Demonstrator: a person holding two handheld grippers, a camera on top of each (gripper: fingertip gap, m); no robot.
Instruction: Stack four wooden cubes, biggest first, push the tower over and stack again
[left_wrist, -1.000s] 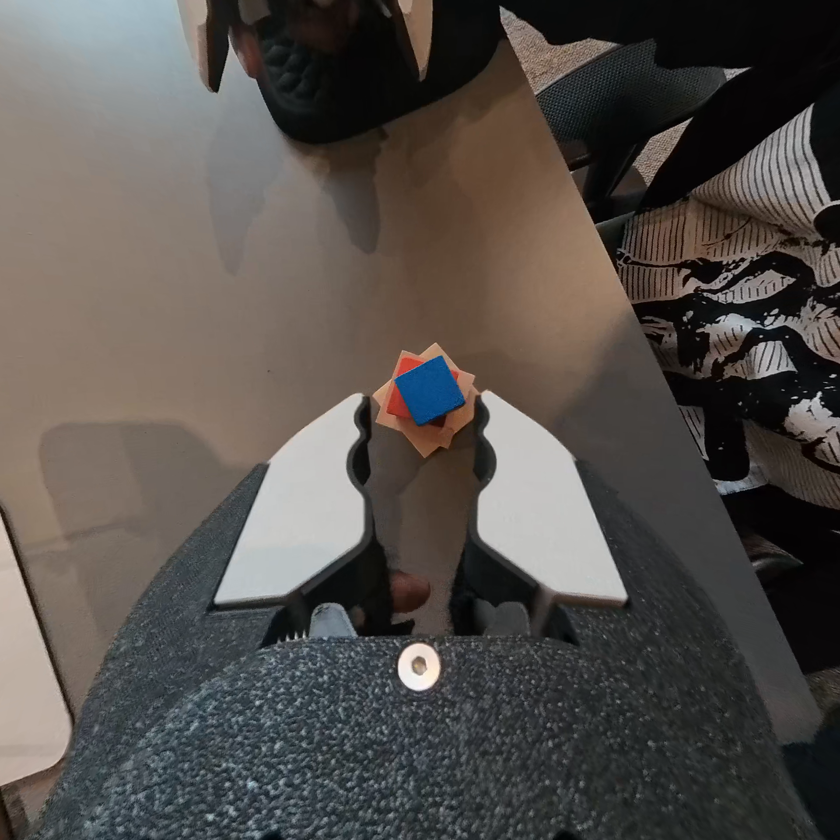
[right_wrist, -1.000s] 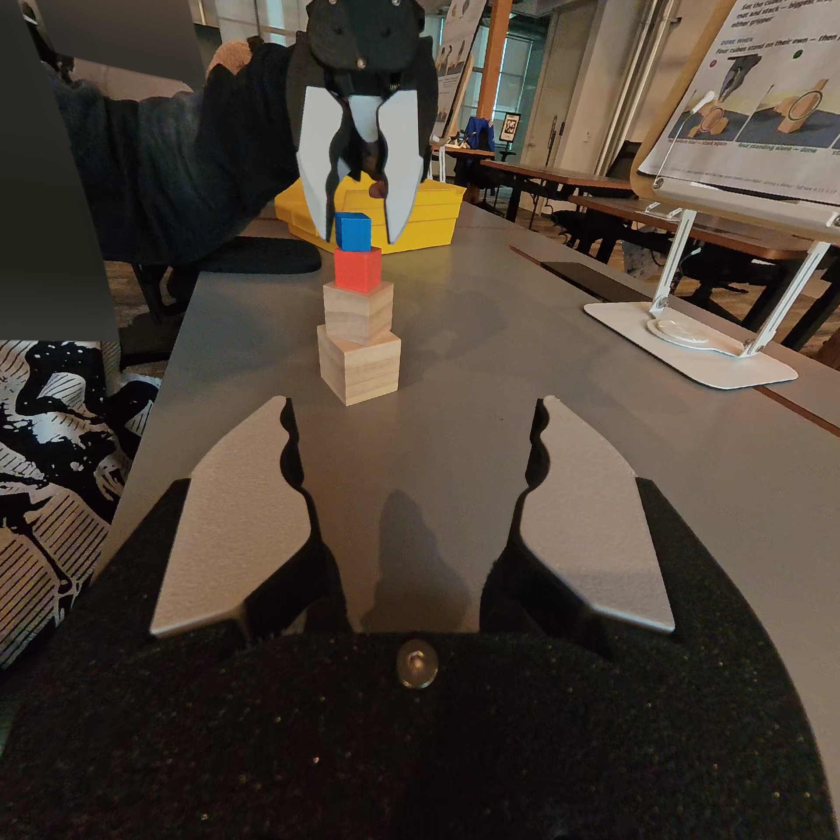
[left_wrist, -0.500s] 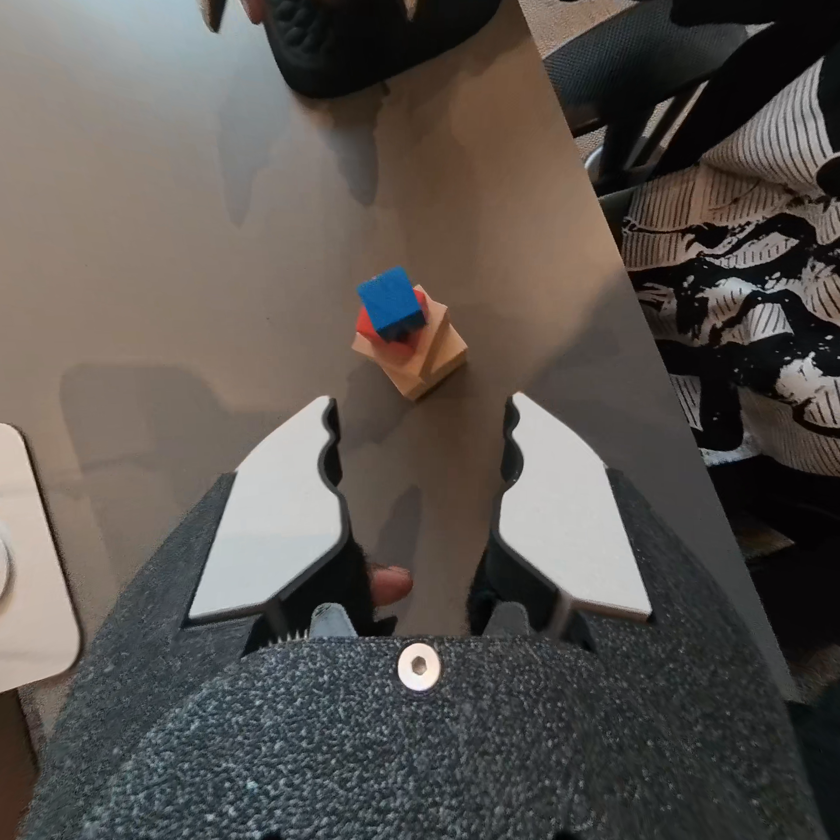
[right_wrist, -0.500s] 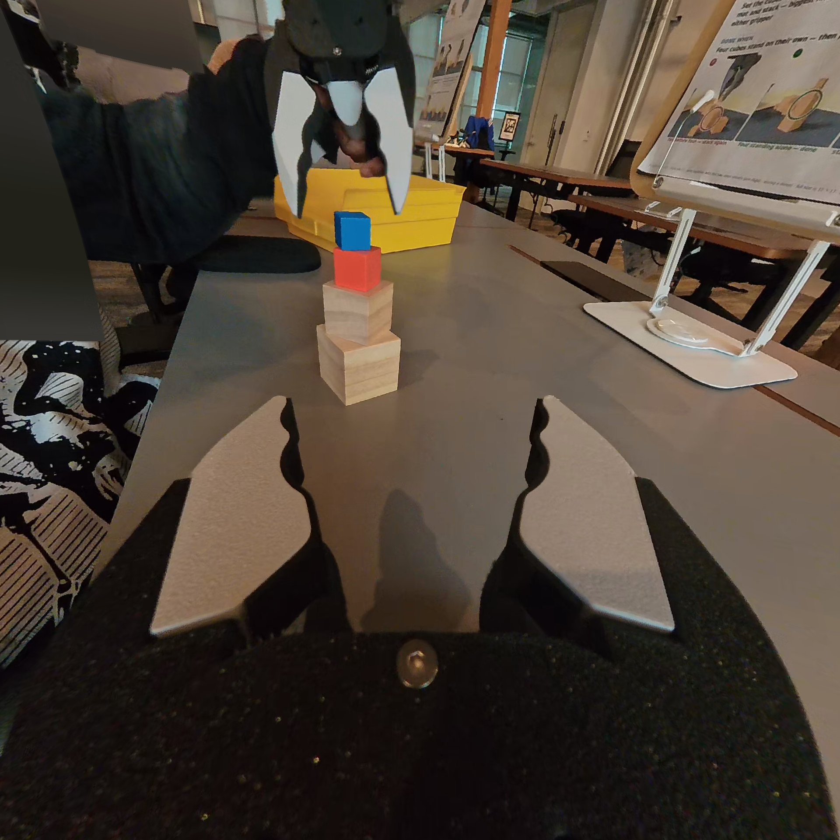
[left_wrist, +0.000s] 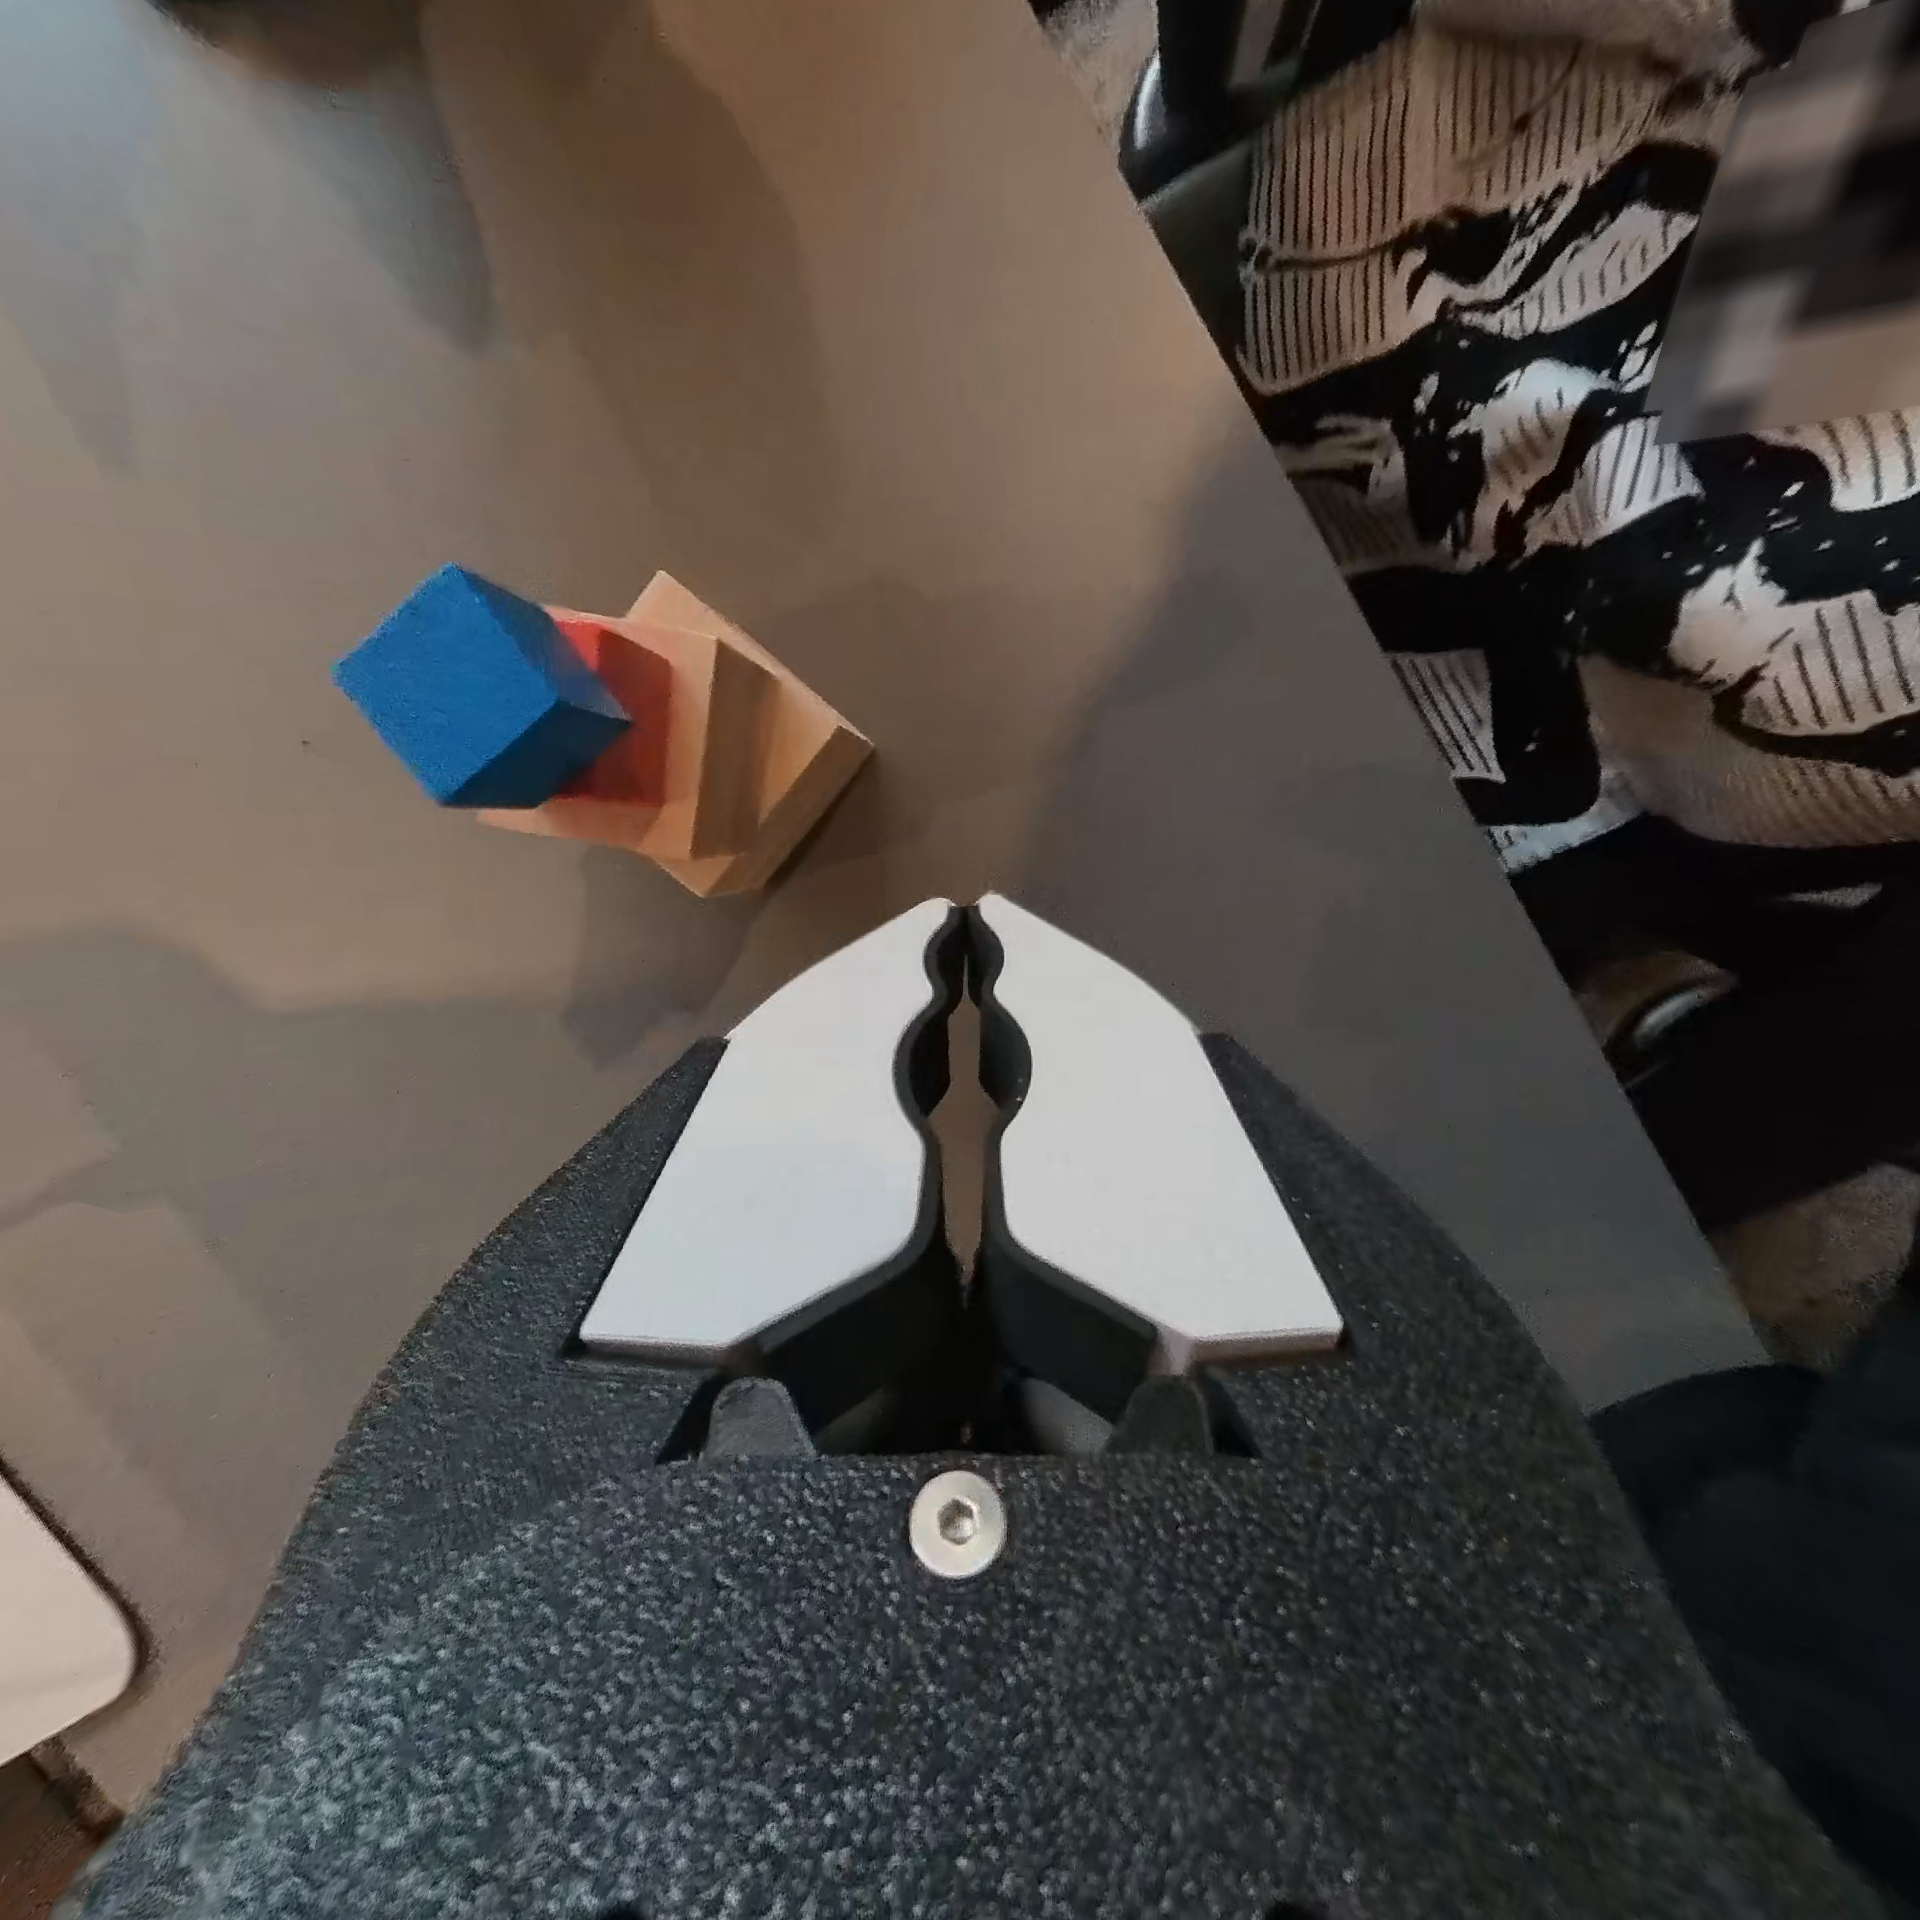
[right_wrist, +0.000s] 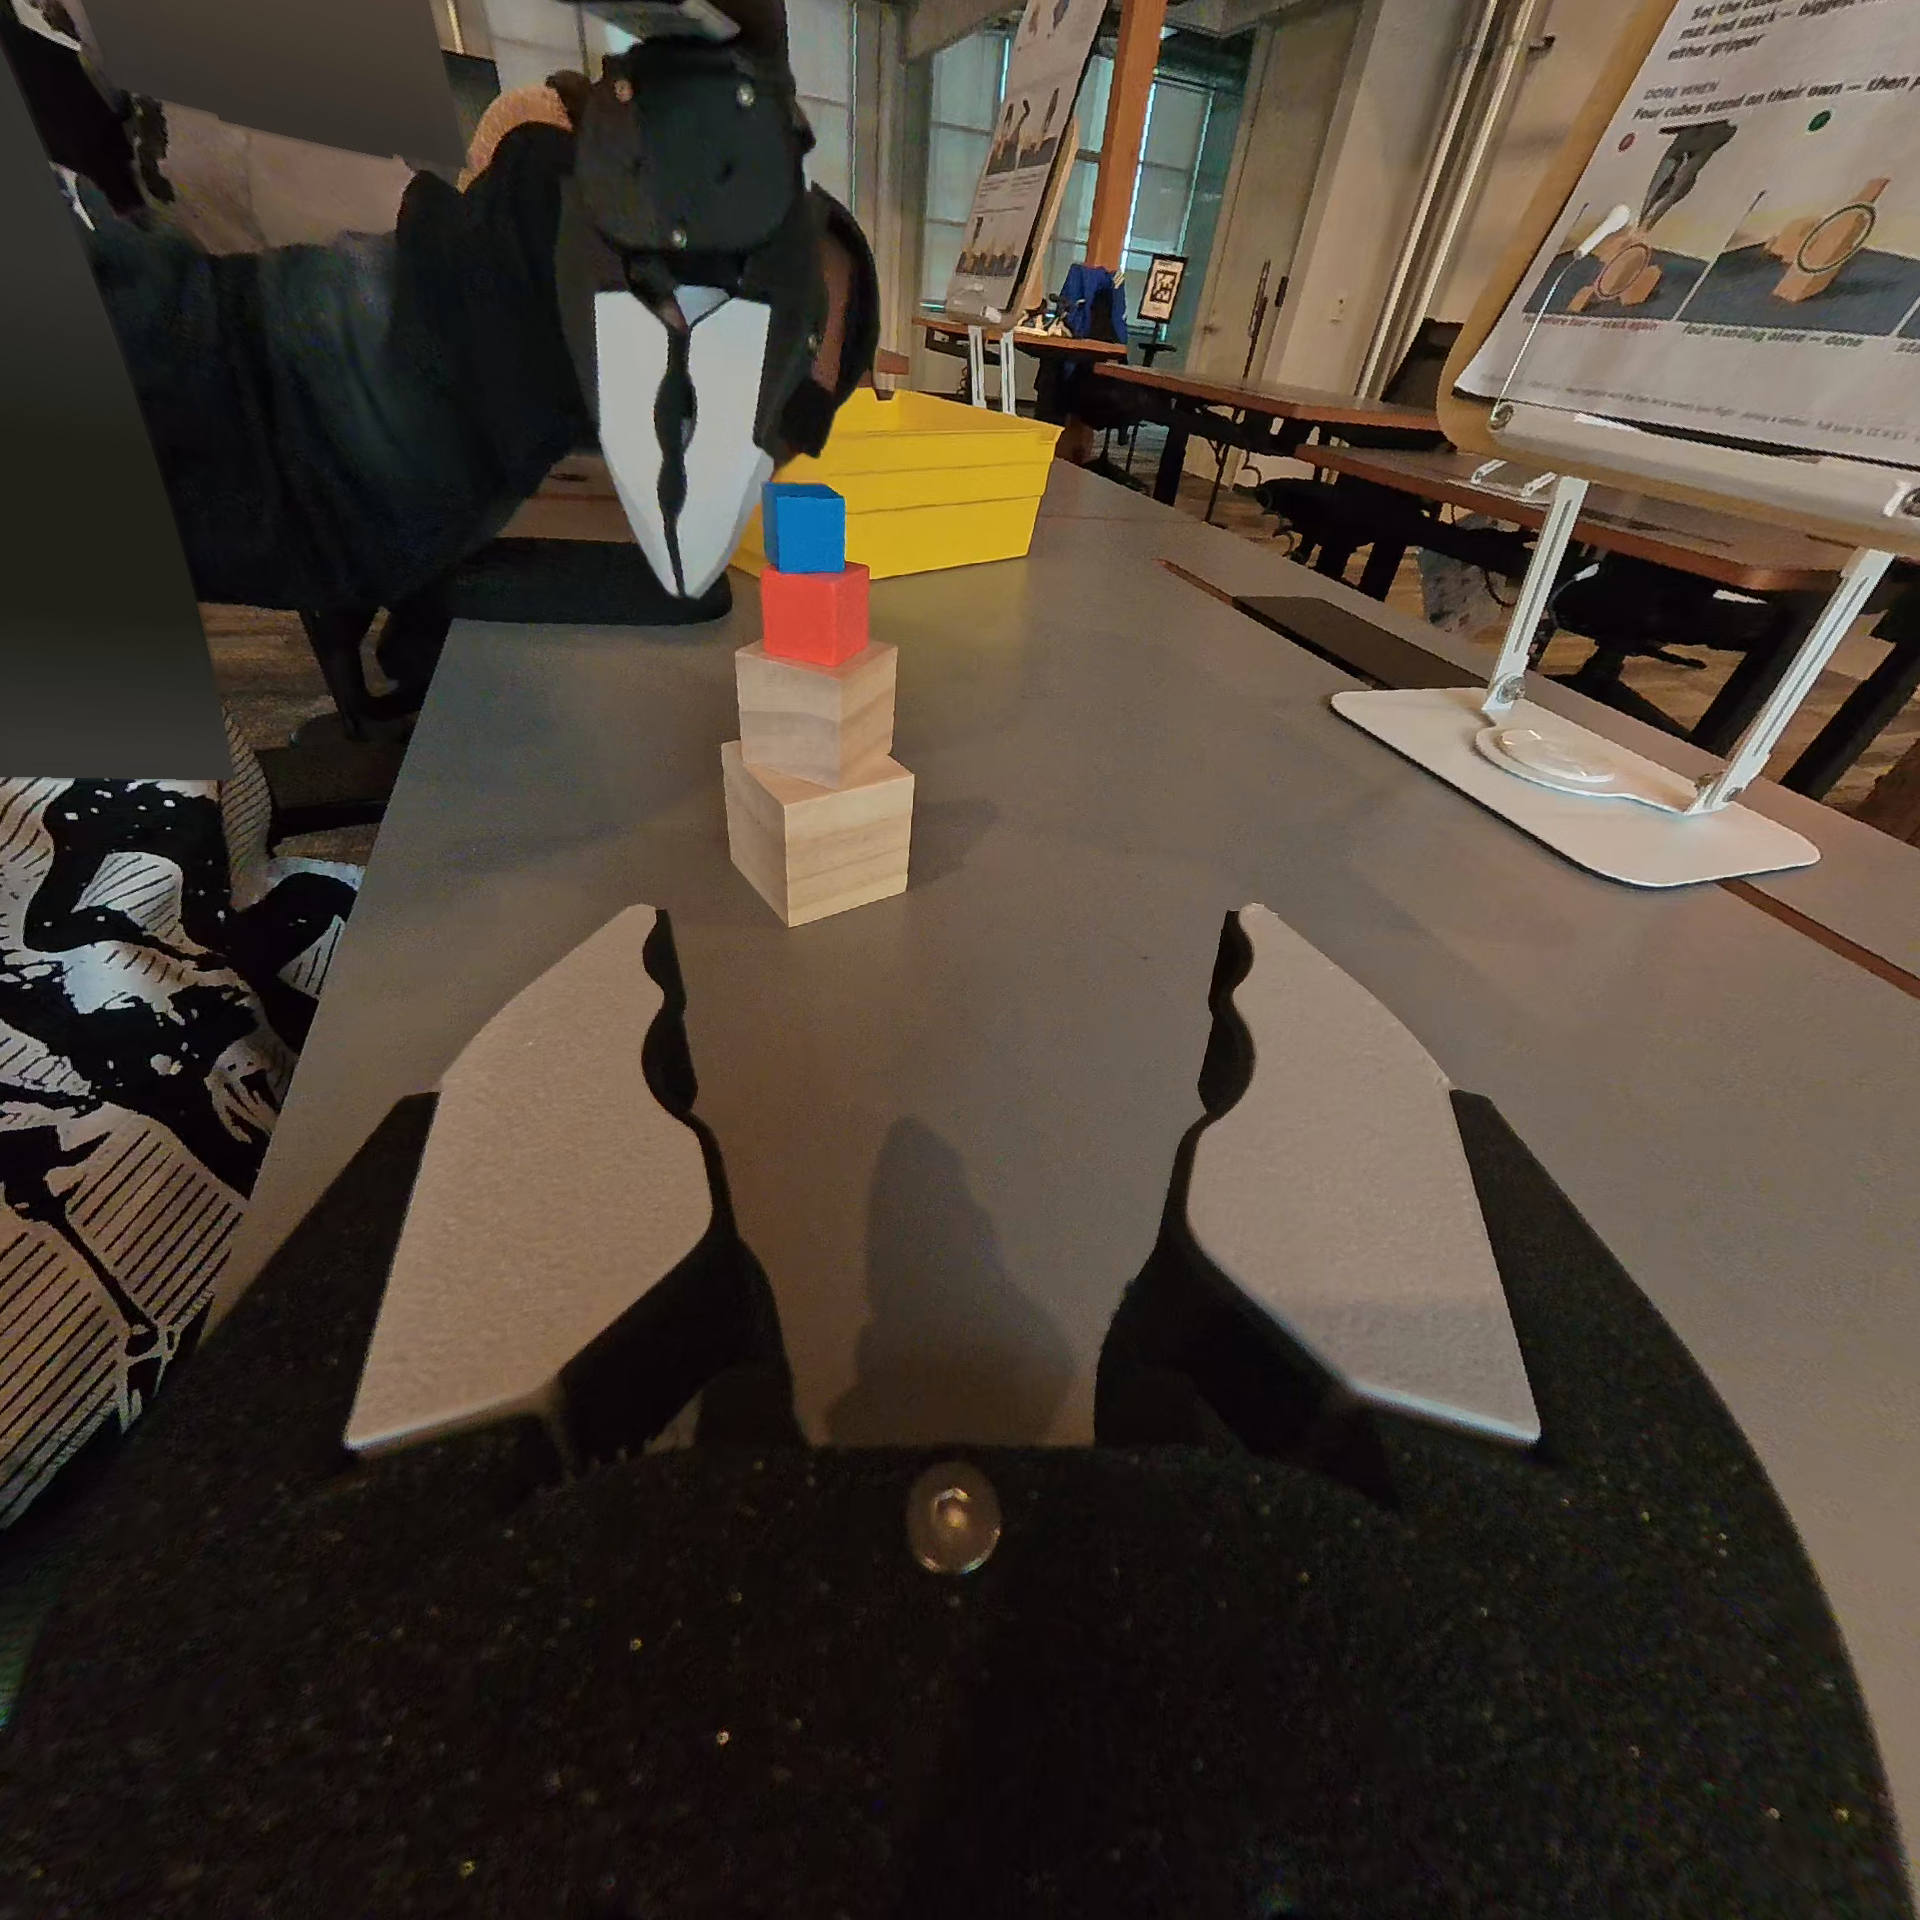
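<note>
The left gripper has swung off the top of the tower and dropped to its side, and its fingers, spread a second ago, are now pressed together with nothing between them. In the right wrist view it hangs at about ten o'clock from the stack, tip pointing down, just beside the blue cube and level with it, not touching as far as I can tell; closed fingers make a firm single point, so I judge this is the set-up for the push-over. Moving right: the tower stands upright, long axis vertical, near the bench edge on the person's side, with the biggest plain wooden cube at the bottom, a smaller plain cube on it, then the red cube, then blue on top. Each is twisted a little against the one below, corners toward the camera. Behind at one o'clock sits a yellow tray; out at three o'clock stands a white document stand. The right gripper hovers low at six o'clock, fingers wide and empty, well clear, leaving room for the cubes to fall.
</note>
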